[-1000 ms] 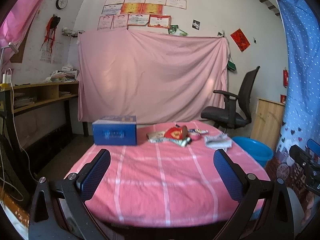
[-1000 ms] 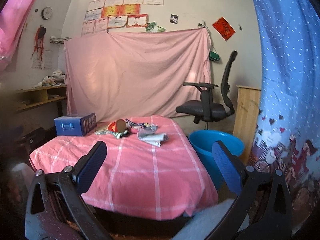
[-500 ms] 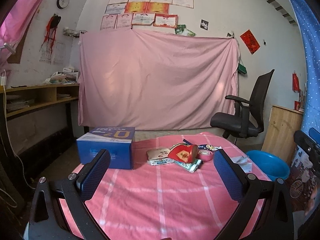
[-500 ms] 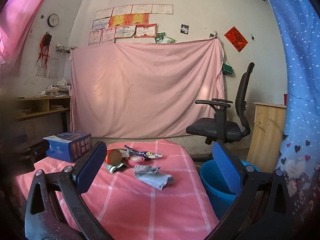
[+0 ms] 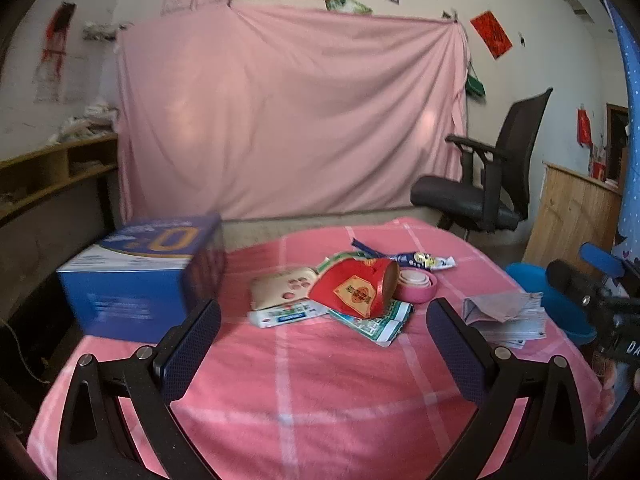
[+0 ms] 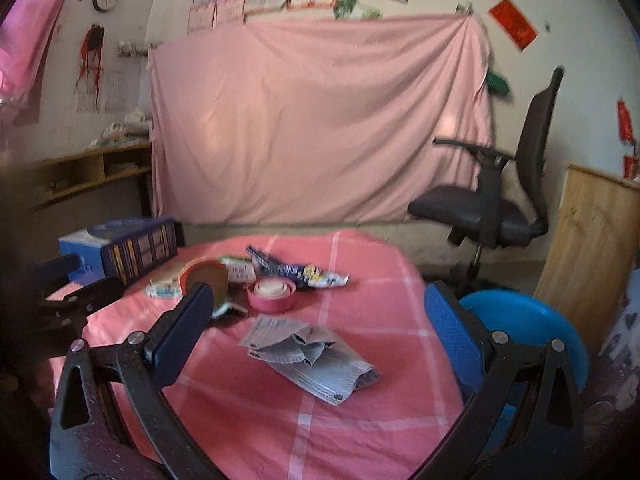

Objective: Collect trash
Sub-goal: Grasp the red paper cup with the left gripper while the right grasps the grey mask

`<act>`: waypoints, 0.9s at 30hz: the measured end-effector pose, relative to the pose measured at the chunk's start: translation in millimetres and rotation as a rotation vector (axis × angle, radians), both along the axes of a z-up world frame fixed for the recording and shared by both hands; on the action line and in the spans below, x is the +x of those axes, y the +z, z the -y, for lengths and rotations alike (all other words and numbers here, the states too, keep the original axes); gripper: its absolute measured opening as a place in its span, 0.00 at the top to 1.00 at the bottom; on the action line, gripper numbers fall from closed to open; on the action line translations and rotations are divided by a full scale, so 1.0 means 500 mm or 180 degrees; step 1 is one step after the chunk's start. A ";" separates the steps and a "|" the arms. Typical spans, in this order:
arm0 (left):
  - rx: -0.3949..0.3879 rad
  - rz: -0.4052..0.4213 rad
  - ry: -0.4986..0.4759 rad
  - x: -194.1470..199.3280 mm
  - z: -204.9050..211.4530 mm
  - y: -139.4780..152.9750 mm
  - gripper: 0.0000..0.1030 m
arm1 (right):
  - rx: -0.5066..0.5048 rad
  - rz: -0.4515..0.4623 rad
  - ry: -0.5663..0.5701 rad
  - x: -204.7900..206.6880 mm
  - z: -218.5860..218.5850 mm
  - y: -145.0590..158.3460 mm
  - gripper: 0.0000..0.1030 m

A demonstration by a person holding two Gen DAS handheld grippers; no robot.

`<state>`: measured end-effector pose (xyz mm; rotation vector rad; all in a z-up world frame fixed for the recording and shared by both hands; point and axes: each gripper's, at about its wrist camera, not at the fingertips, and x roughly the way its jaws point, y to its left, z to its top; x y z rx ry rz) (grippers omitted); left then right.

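Trash lies in a heap on the pink checked tablecloth (image 5: 288, 380): a red cup on its side (image 5: 356, 288), a pink tape roll (image 5: 416, 284), wrappers (image 5: 288, 314) and a folded grey paper (image 5: 504, 316). My left gripper (image 5: 320, 352) is open and empty, just short of the heap. My right gripper (image 6: 320, 344) is open and empty, with the grey paper (image 6: 312, 356) lying between its fingers' line. The cup (image 6: 206, 278) and tape roll (image 6: 271, 294) lie beyond it.
A blue box (image 5: 140, 272) stands at the table's left. A blue plastic tub (image 6: 520, 328) sits on the floor right of the table. A black office chair (image 6: 492, 204) stands behind. A pink sheet hangs on the back wall.
Both grippers have moved forward over the table toward the trash heap. The heap and grey paper appear much closer. Both stay open.
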<state>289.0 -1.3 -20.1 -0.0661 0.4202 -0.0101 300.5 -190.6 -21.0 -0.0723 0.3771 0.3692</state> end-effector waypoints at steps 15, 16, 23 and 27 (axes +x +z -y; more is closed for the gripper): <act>-0.0245 -0.0444 -0.0536 0.122 -0.004 -0.027 0.39 | -0.0123 -0.0920 0.0260 0.116 -0.005 -0.067 0.00; -0.0240 -0.0469 -0.0575 0.126 -0.001 -0.027 0.43 | -0.0101 -0.0960 0.0271 0.120 -0.005 -0.069 0.00; -0.0229 -0.0648 -0.0686 0.152 0.010 -0.031 0.74 | 0.0043 -0.1157 0.0421 0.130 -0.010 -0.081 0.04; -0.0241 -0.0640 -0.0658 0.145 0.006 -0.029 0.85 | 0.0066 -0.1220 0.0453 0.128 -0.010 -0.084 0.04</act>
